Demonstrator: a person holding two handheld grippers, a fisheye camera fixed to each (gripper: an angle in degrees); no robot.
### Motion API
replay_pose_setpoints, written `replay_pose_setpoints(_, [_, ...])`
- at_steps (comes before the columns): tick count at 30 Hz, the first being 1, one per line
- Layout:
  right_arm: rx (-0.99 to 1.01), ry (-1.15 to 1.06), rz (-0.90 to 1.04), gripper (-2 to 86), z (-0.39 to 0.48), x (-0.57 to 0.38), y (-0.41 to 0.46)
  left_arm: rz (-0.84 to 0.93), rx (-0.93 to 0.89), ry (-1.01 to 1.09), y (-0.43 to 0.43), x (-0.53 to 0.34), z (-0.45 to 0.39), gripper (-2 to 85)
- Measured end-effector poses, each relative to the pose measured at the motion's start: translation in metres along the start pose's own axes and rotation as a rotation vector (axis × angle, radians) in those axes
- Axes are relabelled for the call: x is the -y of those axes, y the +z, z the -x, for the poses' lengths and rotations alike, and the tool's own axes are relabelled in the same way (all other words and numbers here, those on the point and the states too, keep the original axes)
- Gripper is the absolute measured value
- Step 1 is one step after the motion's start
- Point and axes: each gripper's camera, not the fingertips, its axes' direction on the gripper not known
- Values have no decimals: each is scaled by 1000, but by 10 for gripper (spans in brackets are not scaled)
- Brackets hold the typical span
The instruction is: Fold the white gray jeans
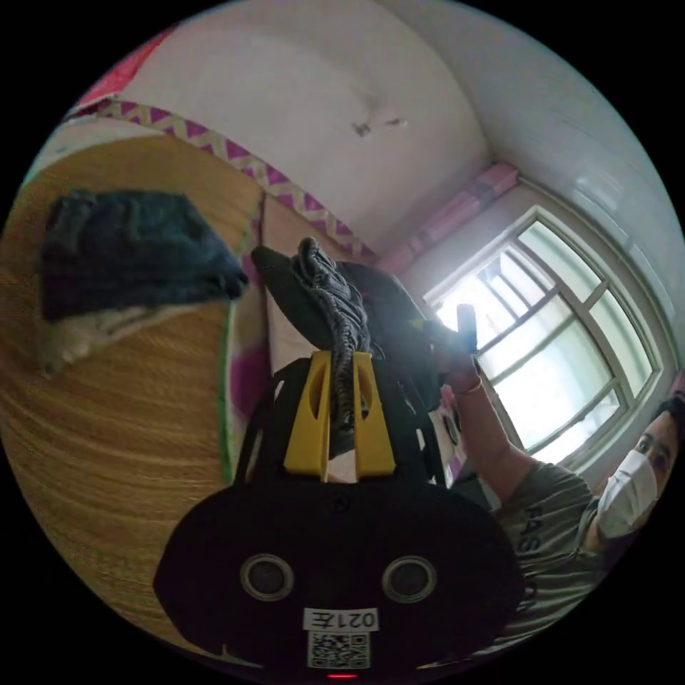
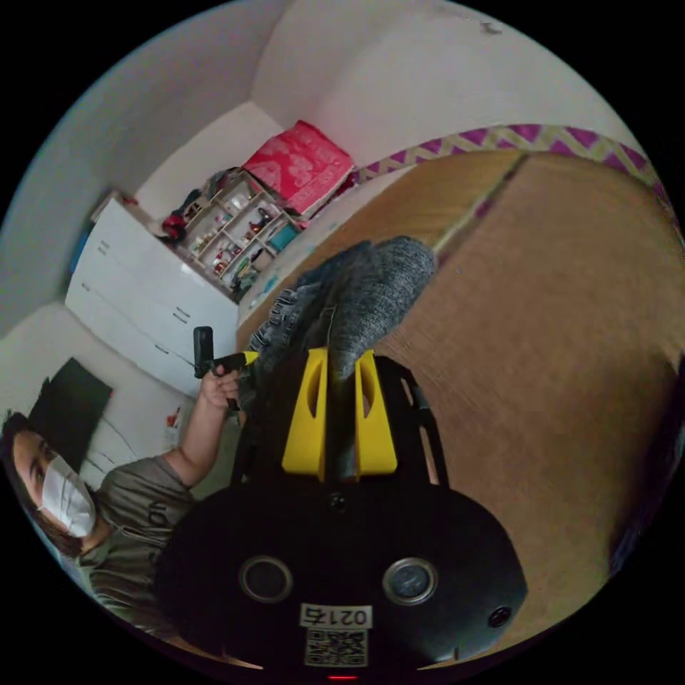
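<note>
Both tools [image 1: 341,357] [image 2: 341,357] clamping jeans [image 2: 371,292]

A white sticker [image 1: 340,619] sits at the bottom centre of the left gripper view, on the black body of the left gripper [image 1: 341,357]. It bears a short printed code, with a QR square [image 1: 340,649] just under it. The right gripper [image 2: 341,357] carries a matching sticker [image 2: 336,616] and QR square [image 2: 335,647] at the bottom centre of its view. Dark lettering runs across the person's grey shirt [image 1: 542,528] at lower right (creased and turned sideways, so it cannot be read with certainty).
</note>
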Motion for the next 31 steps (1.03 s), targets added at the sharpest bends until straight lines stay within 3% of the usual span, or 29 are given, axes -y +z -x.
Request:
replay_pose_setpoints(5, [-16, -100, -27, 67, 42, 140, 92, -158, 171, -51, -64, 80, 43, 49])
replay_pose_setpoints(8, [-213, -43, -75, 85, 51, 181, 143, -208, 300, -255, -64, 103, 97, 59])
replay_pose_setpoints(9, [-290, -45, -65, 85, 53, 184, 161, -170, 385, -406, -59, 103, 120, 58])
replay_pose_setpoints(11, [-339, -109, -24, 82, 53, 174, 180, -96, 512, -497, -52, 96, 137, 9])
replay_pose_setpoints(15, [-351, -179, 65, 74, 33, 107, 190, -238, 416, -367, -59, 49, 117, -7])
replay_pose_setpoints(19, [-397, -202, 132, 65, 12, 30, 175, -219, 374, -237, -46, 13, 80, -9])
replay_pose_setpoints(23, [-411, -162, 156, 63, -9, -56, 136, -165, 193, -45, -4, -22, 27, -9])
replay_pose_setpoints(31, [-601, -46, -39, 72, -27, -200, 4, -8, 106, 277, 140, -95, -105, -10])
